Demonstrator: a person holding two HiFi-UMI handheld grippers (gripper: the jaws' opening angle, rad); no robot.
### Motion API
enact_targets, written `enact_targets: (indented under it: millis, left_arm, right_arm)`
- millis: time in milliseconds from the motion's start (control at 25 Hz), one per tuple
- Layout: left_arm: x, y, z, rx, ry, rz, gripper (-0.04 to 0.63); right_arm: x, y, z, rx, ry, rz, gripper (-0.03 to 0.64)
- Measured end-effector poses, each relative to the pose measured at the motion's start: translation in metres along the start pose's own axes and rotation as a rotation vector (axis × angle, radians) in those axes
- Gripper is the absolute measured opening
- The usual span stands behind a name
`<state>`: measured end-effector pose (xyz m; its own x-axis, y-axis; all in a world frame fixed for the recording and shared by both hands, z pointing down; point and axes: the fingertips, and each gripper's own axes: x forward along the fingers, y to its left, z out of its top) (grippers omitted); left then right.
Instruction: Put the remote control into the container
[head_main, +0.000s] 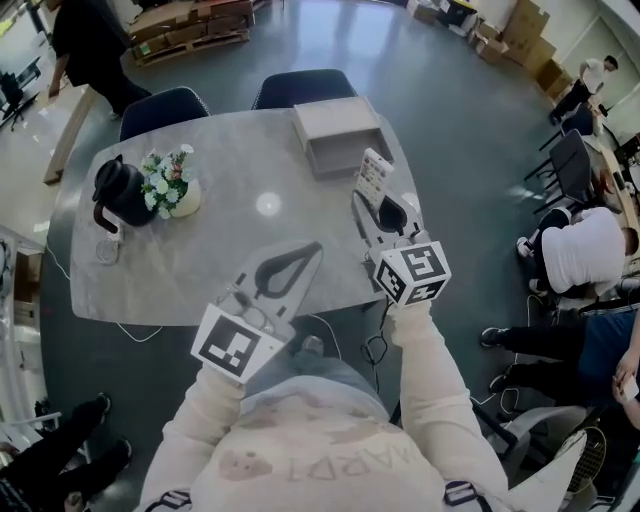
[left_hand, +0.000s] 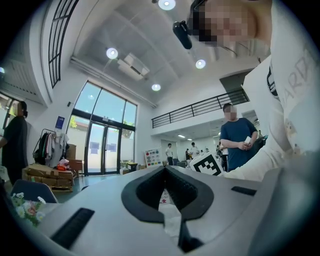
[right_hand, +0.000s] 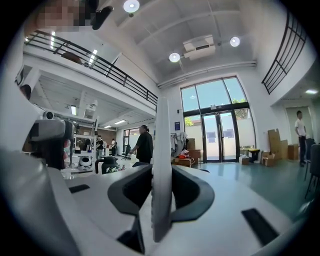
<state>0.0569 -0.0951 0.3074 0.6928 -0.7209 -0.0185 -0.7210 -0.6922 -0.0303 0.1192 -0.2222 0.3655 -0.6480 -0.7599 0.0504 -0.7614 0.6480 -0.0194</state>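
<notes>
Clamping remote control, beside container edge

White remote control, on end, just beside open grey container

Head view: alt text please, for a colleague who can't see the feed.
The right gripper holds a white remote control above a grey table, just short of an open grey container at the far edge. The left gripper is shut and empty, nearer the person. A black jug and flowers stand at the left.
</notes>
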Motion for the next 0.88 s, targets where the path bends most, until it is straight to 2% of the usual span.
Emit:
enact_targets:
  millis: [280,880]
  left_arm:
    - [0.029,0.006,-0.004,-0.005,0.023,0.015,0.012]
    - [0.066,0.063,-0.004,-0.009,0.04,-0.018,0.012]
  right_arm:
    - [0.026,-0.039,-0.015,-0.002,0.039,0.008,0.106]
    - [0.119,-0.097,-0.057,-0.049,0.171,-0.033,0.106]
